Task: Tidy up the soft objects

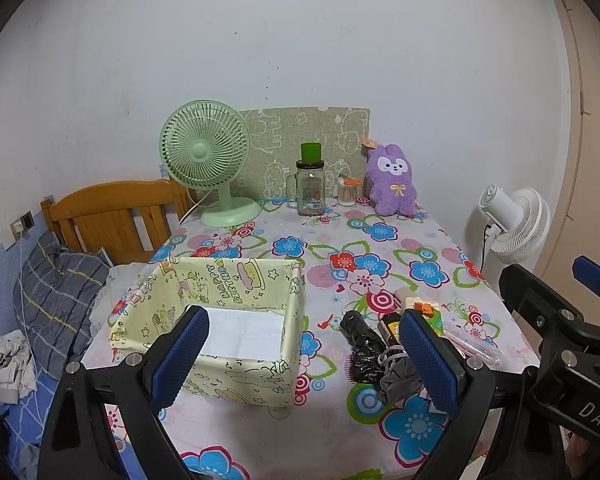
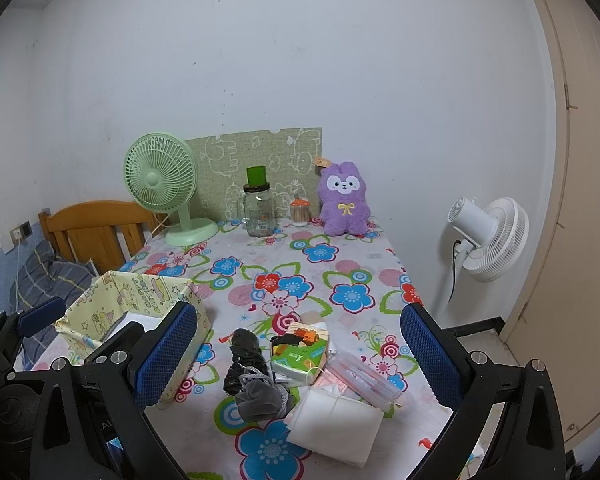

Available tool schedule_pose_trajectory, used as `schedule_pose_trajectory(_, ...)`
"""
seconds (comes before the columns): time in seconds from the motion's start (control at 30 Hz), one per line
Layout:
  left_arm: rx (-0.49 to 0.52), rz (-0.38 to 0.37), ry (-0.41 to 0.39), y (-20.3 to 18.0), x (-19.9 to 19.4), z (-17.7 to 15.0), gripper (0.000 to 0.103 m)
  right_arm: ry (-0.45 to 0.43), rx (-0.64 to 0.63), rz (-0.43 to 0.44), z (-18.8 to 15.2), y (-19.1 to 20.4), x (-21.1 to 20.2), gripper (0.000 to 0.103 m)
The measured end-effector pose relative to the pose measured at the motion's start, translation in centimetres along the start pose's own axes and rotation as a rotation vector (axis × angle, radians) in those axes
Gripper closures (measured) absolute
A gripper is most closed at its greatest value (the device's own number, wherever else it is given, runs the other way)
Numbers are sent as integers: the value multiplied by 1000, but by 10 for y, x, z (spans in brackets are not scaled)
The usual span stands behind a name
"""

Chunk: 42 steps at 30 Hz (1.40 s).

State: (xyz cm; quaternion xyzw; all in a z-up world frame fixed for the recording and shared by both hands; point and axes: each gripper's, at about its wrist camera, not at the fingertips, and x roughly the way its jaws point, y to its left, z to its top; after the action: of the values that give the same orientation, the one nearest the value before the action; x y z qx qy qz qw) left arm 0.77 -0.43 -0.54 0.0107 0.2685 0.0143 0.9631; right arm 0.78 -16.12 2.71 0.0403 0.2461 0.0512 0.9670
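Note:
A yellow cartoon-print fabric box [image 1: 236, 312] [image 2: 112, 312] stands open on the floral table, with only white paper at its bottom. To its right lies a cluster: a black plastic bag [image 1: 360, 344] [image 2: 242, 356], a grey drawstring pouch [image 2: 260, 398] [image 1: 398, 378], a green tissue pack [image 2: 298, 354], a clear pink pouch [image 2: 360, 378] and a white folded cloth [image 2: 336, 428]. A purple plush rabbit [image 1: 392, 180] [image 2: 343, 206] sits at the far edge. My left gripper [image 1: 306, 360] is open above the box's near wall. My right gripper [image 2: 300, 360] is open over the cluster.
A green desk fan [image 1: 206, 160] [image 2: 162, 188], a glass jar with a green cup on it [image 1: 311, 184] [image 2: 259, 204] and a small jar of cotton swabs [image 2: 300, 212] line the far edge. A white standing fan [image 2: 488, 236] is right of the table; a bed with a plaid pillow [image 1: 56, 300] lies left.

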Motion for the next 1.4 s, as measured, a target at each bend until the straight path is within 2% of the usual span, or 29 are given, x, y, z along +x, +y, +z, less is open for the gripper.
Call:
schedule_pose_trajectory(1.07, 4, -2, -4, -6, 0, -4, 7, -2, 9, 1, 0, -1, -3, 0)
schedule_pose_trajectory(1.4, -9, -46, 33, -22, 19, -15, 10, 9, -8, 6, -7, -10, 13, 0)
